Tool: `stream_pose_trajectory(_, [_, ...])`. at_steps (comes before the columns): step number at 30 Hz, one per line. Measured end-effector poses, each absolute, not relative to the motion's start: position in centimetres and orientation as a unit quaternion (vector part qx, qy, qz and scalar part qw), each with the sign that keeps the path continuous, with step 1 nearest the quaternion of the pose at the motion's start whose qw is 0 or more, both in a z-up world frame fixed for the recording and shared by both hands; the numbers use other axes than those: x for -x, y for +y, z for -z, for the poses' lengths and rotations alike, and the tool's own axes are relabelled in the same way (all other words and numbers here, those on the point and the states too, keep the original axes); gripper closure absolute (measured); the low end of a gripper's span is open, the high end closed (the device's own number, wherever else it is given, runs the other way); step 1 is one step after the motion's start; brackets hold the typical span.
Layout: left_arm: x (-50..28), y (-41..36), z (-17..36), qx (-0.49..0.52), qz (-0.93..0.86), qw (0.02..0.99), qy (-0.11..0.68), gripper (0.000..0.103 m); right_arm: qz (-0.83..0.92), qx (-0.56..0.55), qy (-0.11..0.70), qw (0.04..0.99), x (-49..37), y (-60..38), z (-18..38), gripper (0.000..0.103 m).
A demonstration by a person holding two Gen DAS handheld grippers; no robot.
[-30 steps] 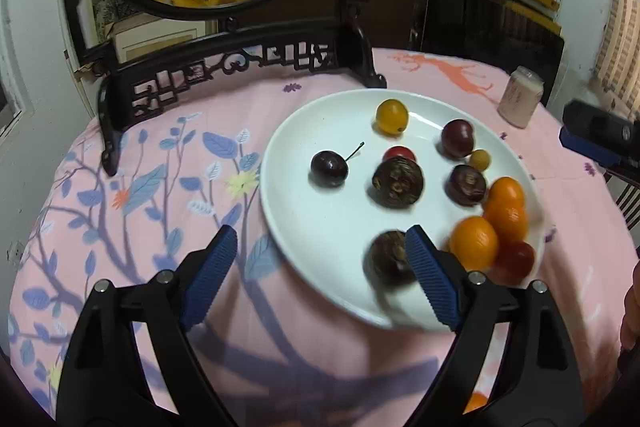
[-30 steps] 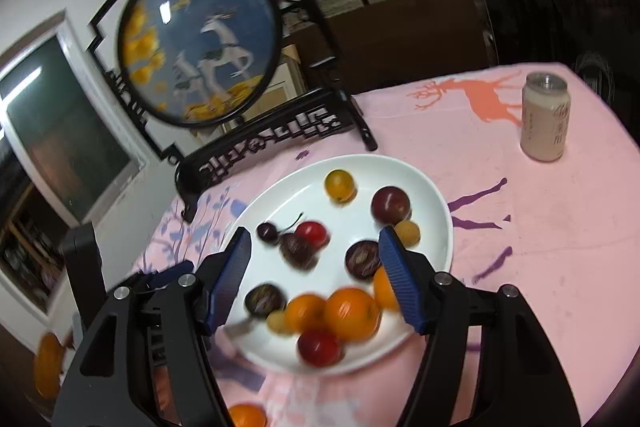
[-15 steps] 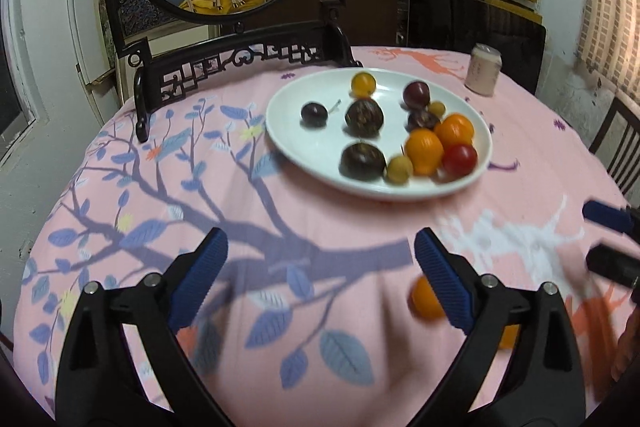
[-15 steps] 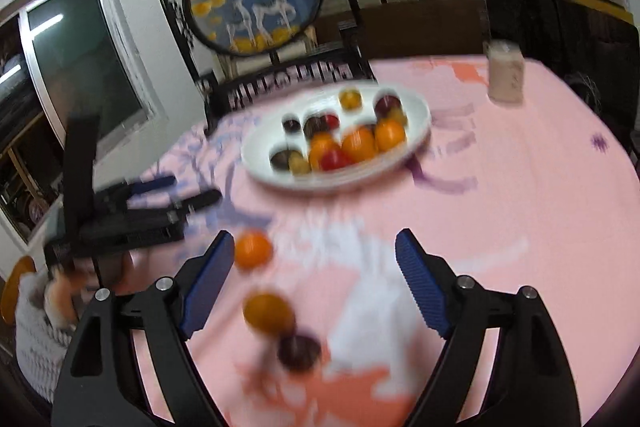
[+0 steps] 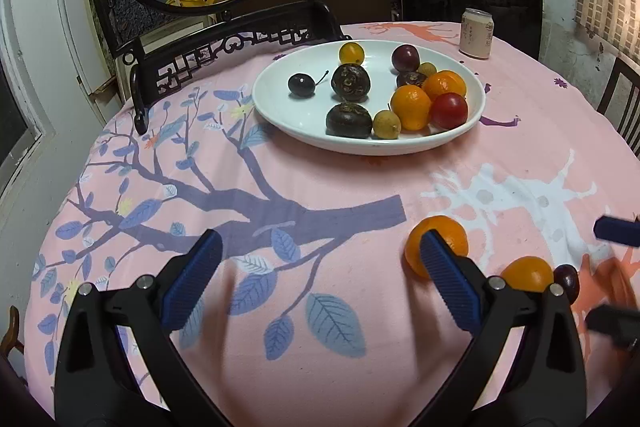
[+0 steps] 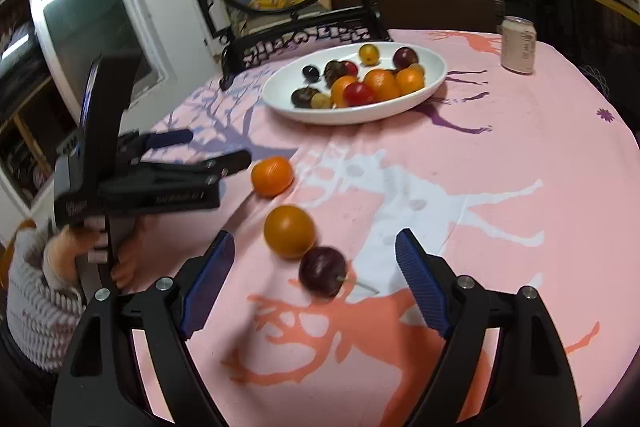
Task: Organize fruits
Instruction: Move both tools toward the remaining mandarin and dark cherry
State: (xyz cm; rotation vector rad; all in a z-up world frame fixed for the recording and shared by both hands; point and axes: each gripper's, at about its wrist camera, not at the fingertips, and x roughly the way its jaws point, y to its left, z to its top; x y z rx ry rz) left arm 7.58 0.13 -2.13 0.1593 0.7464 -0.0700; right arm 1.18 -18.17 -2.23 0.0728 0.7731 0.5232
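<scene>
Right wrist: glossy dark plum (image 6: 323, 270), stemmed, beside smooth orange (image 6: 289, 231)

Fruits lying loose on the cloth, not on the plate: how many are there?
3, in a row near the table's front: a mandarin farthest back, an orange fruit in the middle, a dark cherry nearest. Others may be hidden out of frame.

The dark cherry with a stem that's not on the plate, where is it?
In the right wrist view, the dark cherry lies on the tablecloth, beside an orange fruit.
</scene>
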Motion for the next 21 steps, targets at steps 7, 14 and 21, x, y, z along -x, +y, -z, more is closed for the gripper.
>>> stream_pose_trajectory(7, [-7.3,-0.6,2.3,-0.09,0.044,0.926,0.364,0.002,-0.255,-0.006,0.387,0.886,-1.0,-17.1,2.9,0.02])
stream_pose_trajectory(14, [-7.2,-0.9,2.3,-0.093,0.048,0.927,0.361,0.002,-0.253,0.007,0.399,0.881,-1.2,-16.6,3.4,0.02])
stream_pose_trajectory(21, [-6.8,-1.5,2.1,-0.103,0.054,0.93,0.35,0.002,-0.253,0.014,0.403,0.88,-1.3,-16.3,3.6,0.02])
